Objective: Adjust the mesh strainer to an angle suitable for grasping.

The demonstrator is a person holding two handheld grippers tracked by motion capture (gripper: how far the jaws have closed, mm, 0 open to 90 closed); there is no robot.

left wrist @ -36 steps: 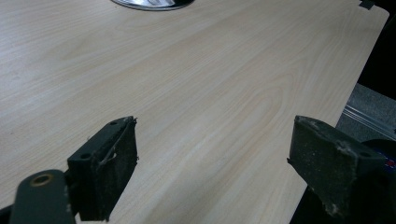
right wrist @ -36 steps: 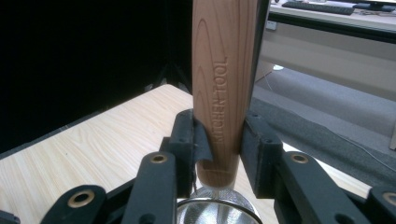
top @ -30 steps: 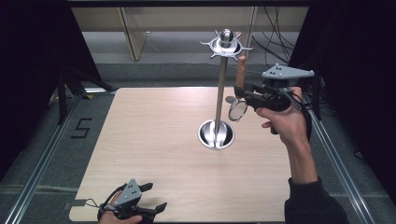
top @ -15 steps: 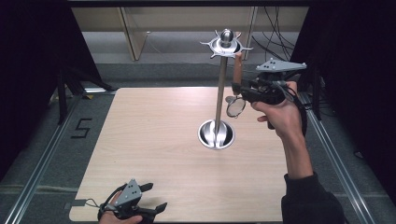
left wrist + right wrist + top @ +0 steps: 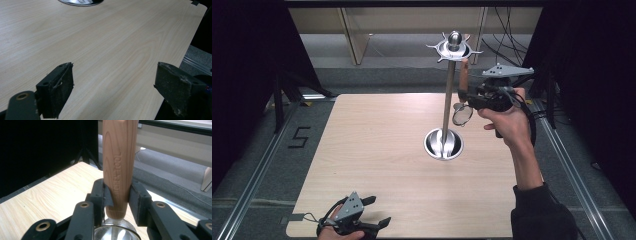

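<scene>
strainer: small metal mesh strainer (image 5: 462, 114) with a wooden handle (image 5: 464, 75); held upright, handle up, round mesh bowl hanging below the jaws; in the air over the right side of the table, just right of the stand's pole
handle look: light reddish-brown wood, visible grain, rounded lower end meeting the metal neck of the bowl (image 5: 117, 230)
writing: embossed letters run along the handle (image 5: 117, 170) in the right gripper view; reads roughly "100% ..." then more letters, rest not legible
right gripper: right gripper (image 5: 469, 97) clamped on the handle's lower end, both black jaws pressed to the wood from either side; grey three-cornered plate on top; held by the person's right hand (image 5: 507, 120), dark sleeve at the forearm
stand: metal stand (image 5: 447, 100), thin upright pole rising from a round shiny base (image 5: 443, 145) on the table; ringed top with spiky hooks and a ball finial (image 5: 455, 37); strainer close to the pole, contact cannot tell
left gripper: left gripper (image 5: 364, 225) at the near left edge of the table, held low in the left hand (image 5: 337, 232); jaws spread wide, nothing between them, bare wood between the pads (image 5: 58, 92) in the left gripper view
table: light wood table (image 5: 362, 150), visible grain
floor mark: "5" taped on the grey floor (image 5: 298, 136) left of the table
background: cables (image 5: 507, 40) behind the table, dark curtains either side
</scene>
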